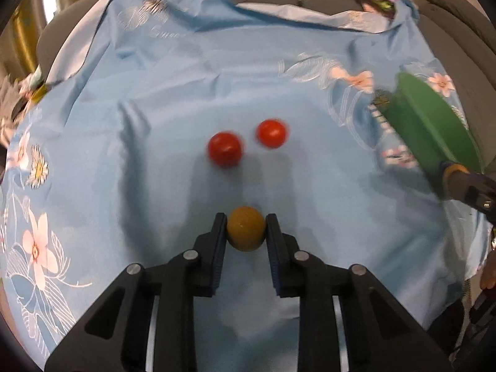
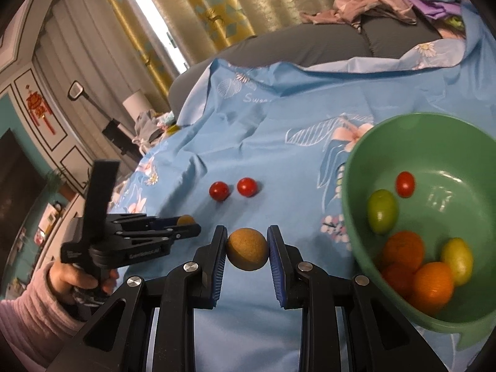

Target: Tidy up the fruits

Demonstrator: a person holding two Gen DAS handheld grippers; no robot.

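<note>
Two tomatoes [image 2: 219,191] [image 2: 247,187] lie side by side on the cloth [image 2: 279,130], well left of the bowl [image 2: 353,192]. Inside the bowl, the oranges [image 2: 432,283] bunch at the near wall, a small tomato [image 2: 405,184] behind them.

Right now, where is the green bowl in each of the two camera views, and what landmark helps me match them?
Left wrist view: the green bowl is at the right edge, seen from the side, tilted.
Right wrist view: the bowl fills the right side, seen from above, with fruit inside.
Shared landmark: the two red tomatoes side by side on the blue cloth.
</note>
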